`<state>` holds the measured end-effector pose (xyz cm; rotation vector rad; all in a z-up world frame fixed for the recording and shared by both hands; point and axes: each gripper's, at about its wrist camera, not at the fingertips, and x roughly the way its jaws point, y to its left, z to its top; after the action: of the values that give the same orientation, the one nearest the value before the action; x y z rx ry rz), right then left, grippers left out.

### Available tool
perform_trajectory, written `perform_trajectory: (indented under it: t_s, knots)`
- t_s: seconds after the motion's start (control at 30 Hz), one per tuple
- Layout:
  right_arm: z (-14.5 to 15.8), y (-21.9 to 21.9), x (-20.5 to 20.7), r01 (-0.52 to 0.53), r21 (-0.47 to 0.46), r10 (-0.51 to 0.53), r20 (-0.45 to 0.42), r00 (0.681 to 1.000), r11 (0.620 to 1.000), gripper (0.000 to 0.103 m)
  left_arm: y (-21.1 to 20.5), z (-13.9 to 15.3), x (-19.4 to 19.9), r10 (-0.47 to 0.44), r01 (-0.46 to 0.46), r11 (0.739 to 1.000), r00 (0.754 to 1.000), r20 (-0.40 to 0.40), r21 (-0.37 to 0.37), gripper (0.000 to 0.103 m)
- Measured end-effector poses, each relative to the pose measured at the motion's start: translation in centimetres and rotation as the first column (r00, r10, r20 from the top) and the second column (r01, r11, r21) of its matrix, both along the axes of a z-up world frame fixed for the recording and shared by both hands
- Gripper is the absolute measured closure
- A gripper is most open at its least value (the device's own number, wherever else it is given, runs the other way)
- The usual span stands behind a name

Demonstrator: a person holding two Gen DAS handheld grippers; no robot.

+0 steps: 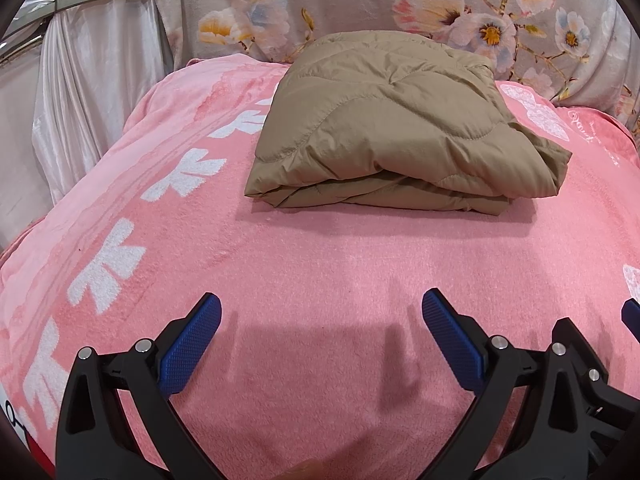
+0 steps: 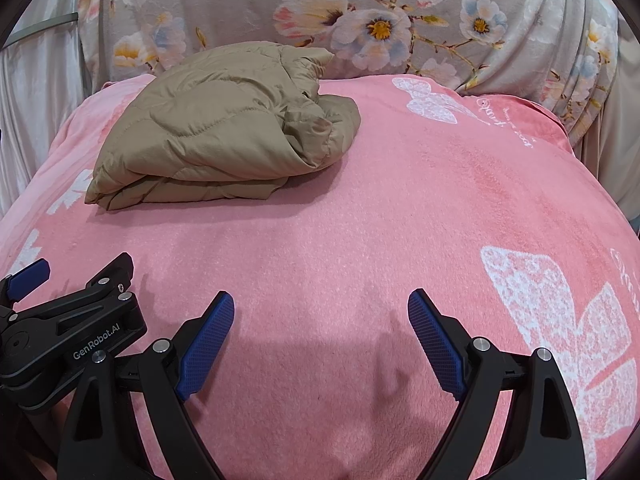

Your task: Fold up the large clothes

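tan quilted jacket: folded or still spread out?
Folded. The tan quilted jacket lies as a compact stack of layers on the pink blanket; its right end looks bunched. Both grippers are open and apart from it.

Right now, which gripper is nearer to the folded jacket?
Left, slightly. The left gripper faces the jacket almost straight ahead; from the right gripper it lies ahead and off to the left. Neither touches it.

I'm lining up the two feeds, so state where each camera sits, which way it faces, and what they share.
Left wrist: sits behind the open left tongs, facing forward over the pink fleece blanket at the folded tan quilted jacket; the right tongs' edge shows far right.
Right wrist: sits behind the open right tongs, same heading; the jacket lies up-left, the left tongs at lower left.
Shared: jacket, blanket, grey floral cloth behind.
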<state>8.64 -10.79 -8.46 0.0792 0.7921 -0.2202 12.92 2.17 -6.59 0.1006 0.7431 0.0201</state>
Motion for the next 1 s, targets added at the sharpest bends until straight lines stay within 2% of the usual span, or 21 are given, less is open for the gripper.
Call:
perform_trajectory:
  t_s: [1.0]
  knots:
    - [-0.02, -0.20, -0.01, -0.003, -0.001, 0.003, 0.000, 1.000, 1.000, 0.016, 0.09, 0.03, 0.05, -0.001, 0.001, 1.000, 1.000, 0.002, 0.003, 0.006]
